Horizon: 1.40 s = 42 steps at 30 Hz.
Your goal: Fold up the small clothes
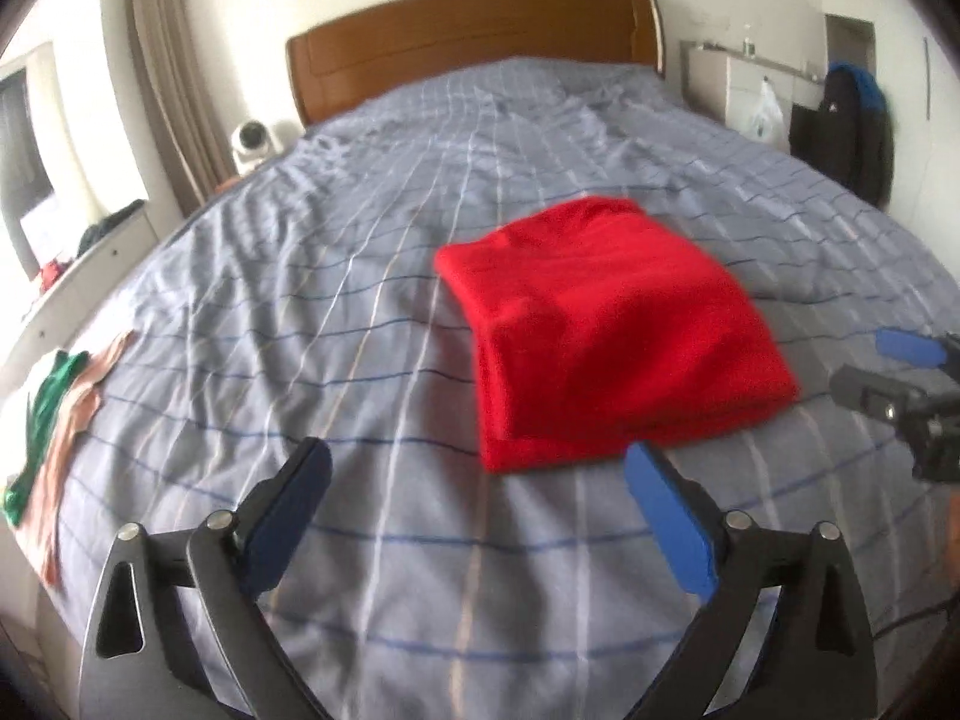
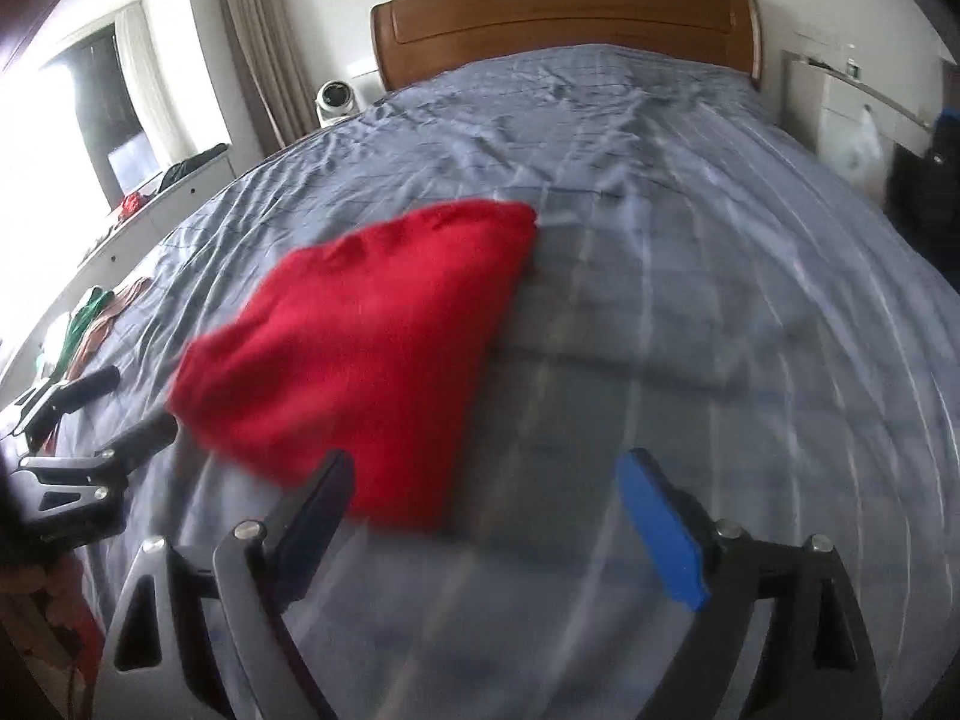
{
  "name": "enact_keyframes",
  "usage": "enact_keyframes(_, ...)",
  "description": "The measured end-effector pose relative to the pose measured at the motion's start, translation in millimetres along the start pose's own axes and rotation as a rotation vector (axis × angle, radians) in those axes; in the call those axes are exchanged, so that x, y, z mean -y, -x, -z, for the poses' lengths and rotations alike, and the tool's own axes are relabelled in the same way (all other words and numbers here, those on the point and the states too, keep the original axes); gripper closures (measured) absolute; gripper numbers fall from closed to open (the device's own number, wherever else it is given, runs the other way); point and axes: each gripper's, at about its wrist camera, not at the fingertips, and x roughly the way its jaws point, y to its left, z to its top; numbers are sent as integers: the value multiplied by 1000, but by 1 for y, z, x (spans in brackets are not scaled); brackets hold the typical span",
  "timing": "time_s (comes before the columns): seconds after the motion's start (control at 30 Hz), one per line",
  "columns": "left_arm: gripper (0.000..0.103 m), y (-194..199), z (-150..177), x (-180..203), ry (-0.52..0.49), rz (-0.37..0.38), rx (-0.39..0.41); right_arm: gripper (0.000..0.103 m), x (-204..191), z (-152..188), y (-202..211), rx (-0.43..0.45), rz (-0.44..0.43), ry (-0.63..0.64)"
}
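Observation:
A red garment [image 1: 612, 330] lies folded into a thick rectangle on the blue-grey checked bed cover [image 1: 336, 312]. My left gripper [image 1: 477, 453] hangs open just short of its near edge, with nothing between its fingers. At the right edge of the left wrist view, my right gripper [image 1: 870, 369] is beside the garment's right corner. In the right wrist view the red garment [image 2: 360, 348] is blurred, ahead and to the left. My right gripper [image 2: 486, 462] stands open over bare cover [image 2: 690, 300], its left finger in front of the garment's near corner. My left gripper [image 2: 129, 405] shows at the far left.
A heap of green and brown clothes [image 1: 54, 414] lies at the bed's left edge, also seen as the heap [image 2: 90, 312]. The wooden headboard [image 1: 474, 36] is at the far end. A white dresser [image 1: 72, 276] runs along the left, and a cabinet [image 1: 744, 90] and dark bag [image 1: 840, 132] stand right.

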Motion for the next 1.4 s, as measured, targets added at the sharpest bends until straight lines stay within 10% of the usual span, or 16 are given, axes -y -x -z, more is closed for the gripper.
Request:
enact_keyframes(0.7, 1, 87, -11, -2, 97, -140, 103, 1, -44, 16, 97, 133, 69, 151)
enact_keyframes(1.0, 0, 139, -10, -20, 140, -183, 214, 1, -50, 16, 183, 443, 91, 160)
enact_keyframes(1.17, 0, 151, -15, -17, 82, -192, 231, 0, -47, 1, 177, 275, 27, 187)
enact_keyframes(1.4, 0, 161, -13, -12, 83, -109, 193, 0, -32, -2, 202, 267, -26, 120)
